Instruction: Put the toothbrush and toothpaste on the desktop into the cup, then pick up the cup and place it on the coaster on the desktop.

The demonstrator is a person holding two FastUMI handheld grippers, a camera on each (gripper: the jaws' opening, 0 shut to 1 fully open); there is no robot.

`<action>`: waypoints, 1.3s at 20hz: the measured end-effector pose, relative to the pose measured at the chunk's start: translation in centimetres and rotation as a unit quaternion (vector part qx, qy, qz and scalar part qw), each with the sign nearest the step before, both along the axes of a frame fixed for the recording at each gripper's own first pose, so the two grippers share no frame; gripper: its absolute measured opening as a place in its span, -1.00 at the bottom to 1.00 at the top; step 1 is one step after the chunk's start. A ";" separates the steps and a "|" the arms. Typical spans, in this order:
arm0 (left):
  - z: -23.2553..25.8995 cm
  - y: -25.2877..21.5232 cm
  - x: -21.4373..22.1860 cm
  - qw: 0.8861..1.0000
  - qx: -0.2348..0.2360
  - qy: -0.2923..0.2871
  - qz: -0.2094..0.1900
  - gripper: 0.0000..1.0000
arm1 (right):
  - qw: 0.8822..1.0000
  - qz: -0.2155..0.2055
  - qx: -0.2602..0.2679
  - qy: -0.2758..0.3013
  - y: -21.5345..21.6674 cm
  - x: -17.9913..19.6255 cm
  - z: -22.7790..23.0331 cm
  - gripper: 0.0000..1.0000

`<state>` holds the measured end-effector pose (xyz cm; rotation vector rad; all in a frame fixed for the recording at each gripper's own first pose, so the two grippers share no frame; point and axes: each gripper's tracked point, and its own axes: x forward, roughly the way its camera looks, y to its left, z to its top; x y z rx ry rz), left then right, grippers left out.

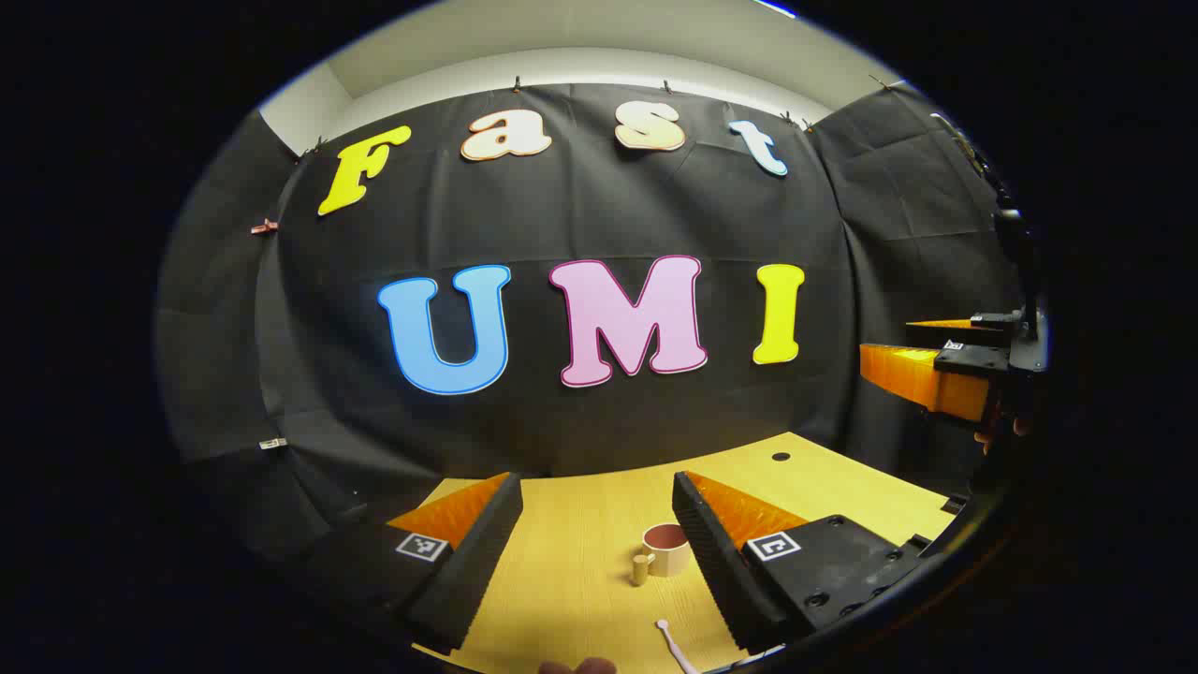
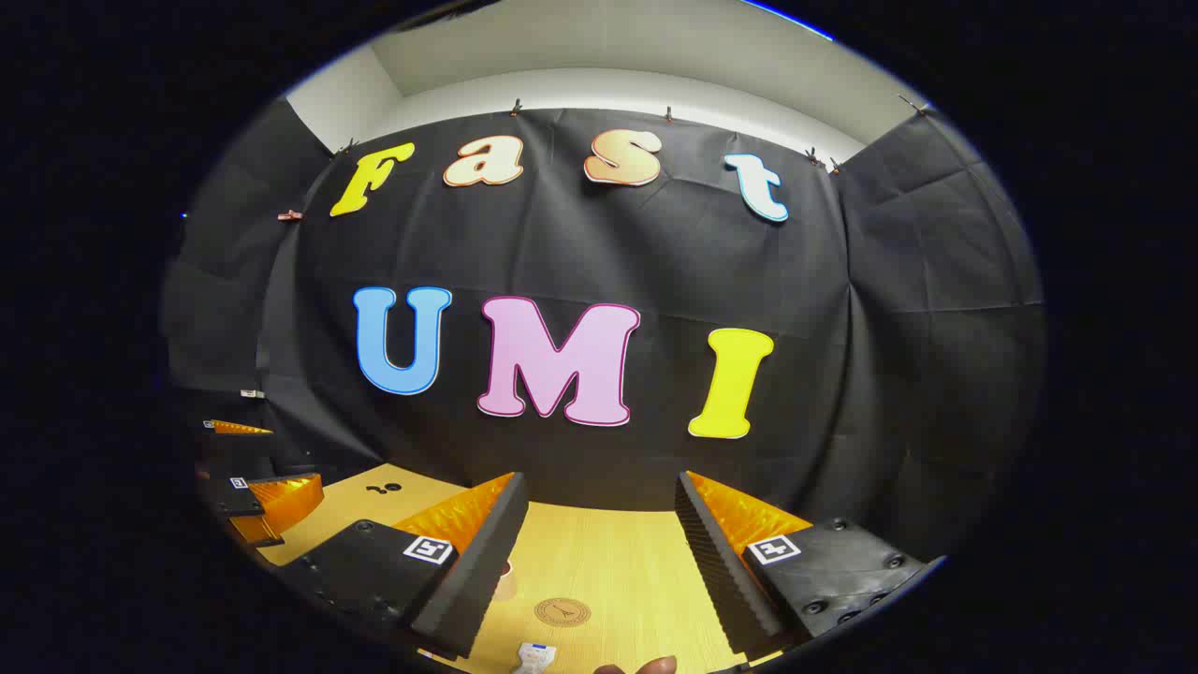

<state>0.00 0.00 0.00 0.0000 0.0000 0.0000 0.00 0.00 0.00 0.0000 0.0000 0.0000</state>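
A: Where does the left gripper (image 1: 594, 552) sit?

B: Above the wooden bench (image 1: 571, 562), jaws spread wide and released, nothing between them. In the left gripper view the cup (image 1: 666, 549) stands upright on the bench between its fingers, toward the far edge, handle turned left. The white toothbrush (image 1: 672, 641) lies nearer, at the bench's near edge.

A: And the right gripper (image 2: 599, 552)?

B: Also released, jaws wide apart and empty. In the right gripper view the round coaster (image 2: 562, 612) lies flat on the bench between its fingers, and the toothpaste (image 2: 533, 657) lies just nearer, by the near edge. The cup is well apart from the coaster.
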 end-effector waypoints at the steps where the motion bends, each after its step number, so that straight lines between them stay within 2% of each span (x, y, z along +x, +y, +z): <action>1: -0.2 0.1 -0.1 1.000 0.000 0.001 0.000 0.99 | 1.000 0.000 -0.003 0.002 0.1 -0.1 -0.1 0.94; 14: -1.7 1.7 -1.1 1.000 -0.007 0.011 0.003 0.99 | 1.000 0.001 -0.006 0.017 2.0 -0.8 -1.1 0.94; 18: -2.2 2.0 -1.1 1.000 -0.012 0.014 0.001 0.99 | 0.999 -0.003 -0.002 0.037 2.4 -1.0 -2.3 0.94; 23: -4.0 2.4 -1.2 0.999 -0.017 0.030 -0.003 0.99 | 0.994 0.005 0.014 0.111 3.9 -1.9 -6.9 0.94; 26: -5.0 2.9 -1.3 0.999 -0.023 0.042 -0.002 0.99 | 0.983 0.014 0.017 0.184 5.0 -2.9 -12.0 0.94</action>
